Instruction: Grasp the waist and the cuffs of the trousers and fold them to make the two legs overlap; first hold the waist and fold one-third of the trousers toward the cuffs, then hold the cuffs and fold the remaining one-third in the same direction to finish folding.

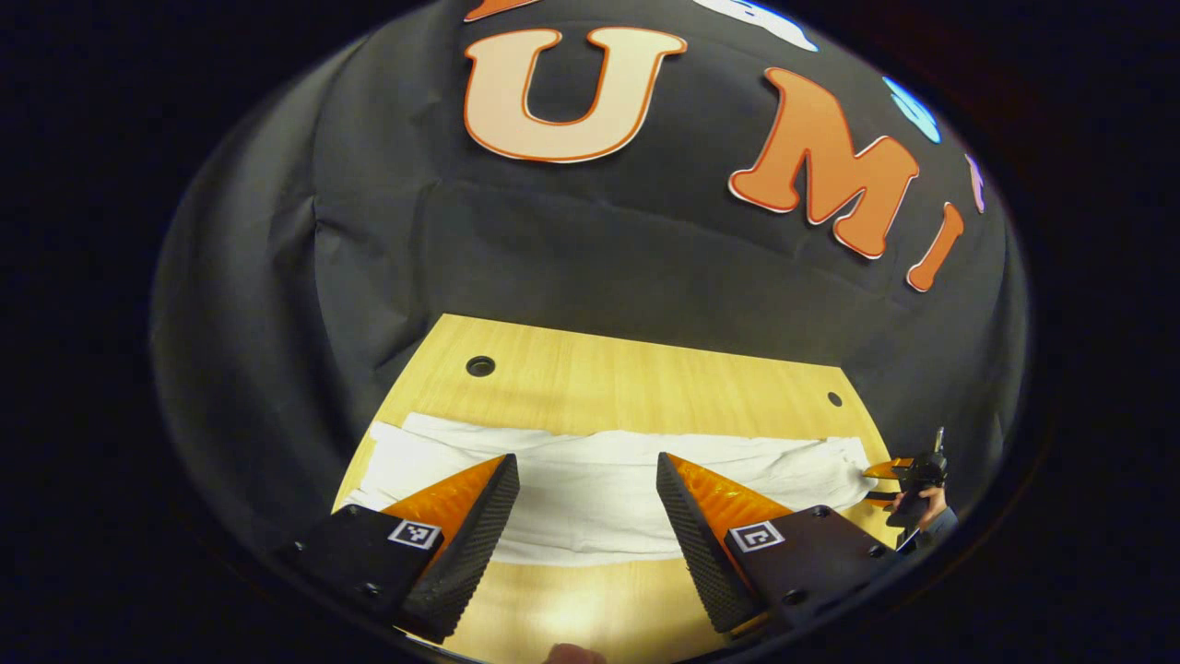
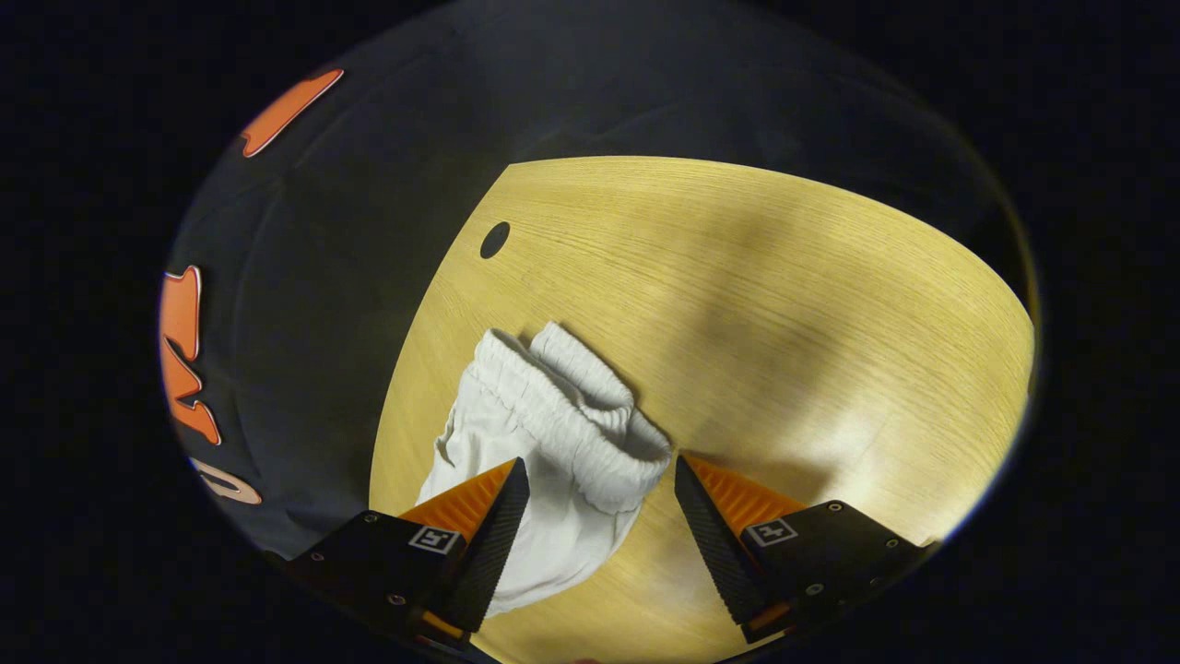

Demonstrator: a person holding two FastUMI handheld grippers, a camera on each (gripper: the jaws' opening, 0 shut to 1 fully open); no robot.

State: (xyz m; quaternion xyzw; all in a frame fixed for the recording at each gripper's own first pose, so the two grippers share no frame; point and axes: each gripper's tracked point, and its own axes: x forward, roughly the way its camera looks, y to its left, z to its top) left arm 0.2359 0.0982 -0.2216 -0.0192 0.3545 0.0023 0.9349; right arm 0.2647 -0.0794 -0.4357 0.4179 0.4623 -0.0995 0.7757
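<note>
White trousers (image 1: 599, 484) lie stretched out sideways across the wooden table (image 1: 645, 369), the legs appearing to lie one over the other. My left gripper (image 1: 587, 466) hovers open above their middle, a finger on each side. At the trousers' right end the other gripper (image 1: 908, 484), held by a hand, sits by the cloth's edge. In the right gripper view the elastic, gathered waist (image 2: 562, 406) of the trousers bunches up on the table (image 2: 784, 304). My right gripper (image 2: 599, 470) is open just above that waistband, which lies between the fingers, apparently untouched.
Black cloth walls close in the table at the back and left. Two round holes (image 1: 480, 366) (image 1: 834, 398) mark the tabletop's far corners, one seen as hole (image 2: 494, 240) in the right gripper view. Bare wood stretches right of the waist and in front of the trousers.
</note>
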